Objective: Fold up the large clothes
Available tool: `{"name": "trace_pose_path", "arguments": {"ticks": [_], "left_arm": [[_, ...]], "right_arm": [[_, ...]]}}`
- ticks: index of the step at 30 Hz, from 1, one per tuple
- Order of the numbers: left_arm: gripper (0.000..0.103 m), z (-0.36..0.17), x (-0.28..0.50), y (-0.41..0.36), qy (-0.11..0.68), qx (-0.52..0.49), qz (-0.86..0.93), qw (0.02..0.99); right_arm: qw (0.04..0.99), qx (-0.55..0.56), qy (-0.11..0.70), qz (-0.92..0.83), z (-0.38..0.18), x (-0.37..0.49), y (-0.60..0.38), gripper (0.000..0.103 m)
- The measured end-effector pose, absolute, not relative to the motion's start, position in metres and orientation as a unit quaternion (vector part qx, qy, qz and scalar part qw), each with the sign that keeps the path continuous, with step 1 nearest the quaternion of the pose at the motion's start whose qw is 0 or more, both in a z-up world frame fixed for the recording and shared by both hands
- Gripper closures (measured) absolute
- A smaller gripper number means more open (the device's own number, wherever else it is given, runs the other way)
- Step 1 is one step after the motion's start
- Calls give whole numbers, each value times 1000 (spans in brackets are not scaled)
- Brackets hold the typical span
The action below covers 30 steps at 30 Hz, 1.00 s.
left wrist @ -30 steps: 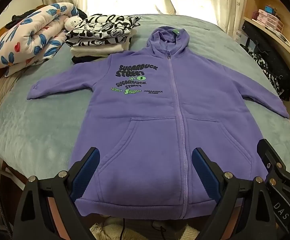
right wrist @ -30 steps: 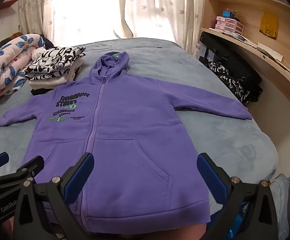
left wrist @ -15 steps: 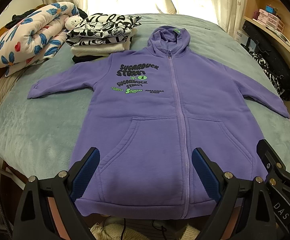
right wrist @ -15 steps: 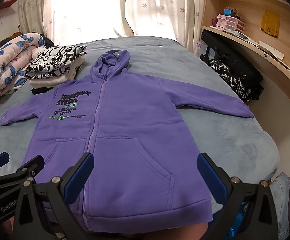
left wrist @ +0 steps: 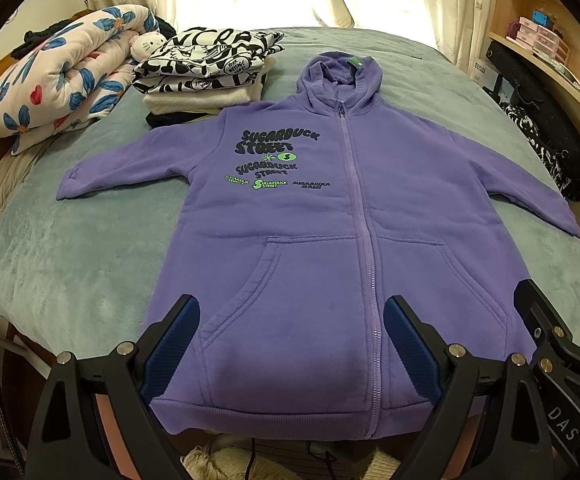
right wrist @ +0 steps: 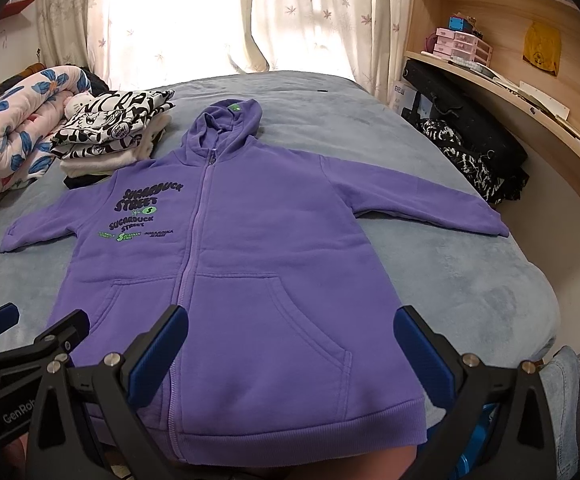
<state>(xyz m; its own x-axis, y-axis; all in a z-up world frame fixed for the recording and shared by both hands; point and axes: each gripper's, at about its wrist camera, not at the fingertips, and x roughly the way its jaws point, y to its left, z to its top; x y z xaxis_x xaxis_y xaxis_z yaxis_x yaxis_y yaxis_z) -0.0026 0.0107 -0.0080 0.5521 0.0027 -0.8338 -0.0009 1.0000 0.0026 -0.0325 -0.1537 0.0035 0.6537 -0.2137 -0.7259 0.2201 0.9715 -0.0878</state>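
A purple zip hoodie (left wrist: pixel 314 232) lies flat and face up on the grey-blue bed, hood toward the window, both sleeves spread out; it also shows in the right wrist view (right wrist: pixel 242 264). Its hem hangs at the bed's near edge. My left gripper (left wrist: pixel 292 344) is open and empty above the hem's left half. My right gripper (right wrist: pixel 290 348) is open and empty above the hem's right half. Each gripper shows at the edge of the other's view: the right gripper (left wrist: pixel 566 320) and the left gripper (right wrist: pixel 30 328).
A stack of folded clothes (left wrist: pixel 210 72) sits left of the hood. A rolled floral quilt (left wrist: pixel 58 84) lies at the far left. Dark clothing (right wrist: pixel 470 152) is piled between the bed's right side and a wooden shelf (right wrist: pixel 530 92). The bed cover (right wrist: pixel 470 280) is bare at the right.
Both grippers have pulled back and risen slightly; the hoodie sits a little farther off in both views. The hoodie has not moved, and both jaws stay open.
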Motion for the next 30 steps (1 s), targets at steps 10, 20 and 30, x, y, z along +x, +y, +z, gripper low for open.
{"name": "trace_pose_path", "arguments": {"ticks": [10,20,30], "left_arm": [[11,-4,2,10,478,4,1,878],[12,-4,4,8,480,7,-1,877],[13,-7,8,9,490,2,-9,872]], "right_arm": [[909,4,399,-120,3,-32,-153,0],[908,3,401,-121,2,-31,-151,0],[907,4,404,-121,-2,-31,-148,0]]}}
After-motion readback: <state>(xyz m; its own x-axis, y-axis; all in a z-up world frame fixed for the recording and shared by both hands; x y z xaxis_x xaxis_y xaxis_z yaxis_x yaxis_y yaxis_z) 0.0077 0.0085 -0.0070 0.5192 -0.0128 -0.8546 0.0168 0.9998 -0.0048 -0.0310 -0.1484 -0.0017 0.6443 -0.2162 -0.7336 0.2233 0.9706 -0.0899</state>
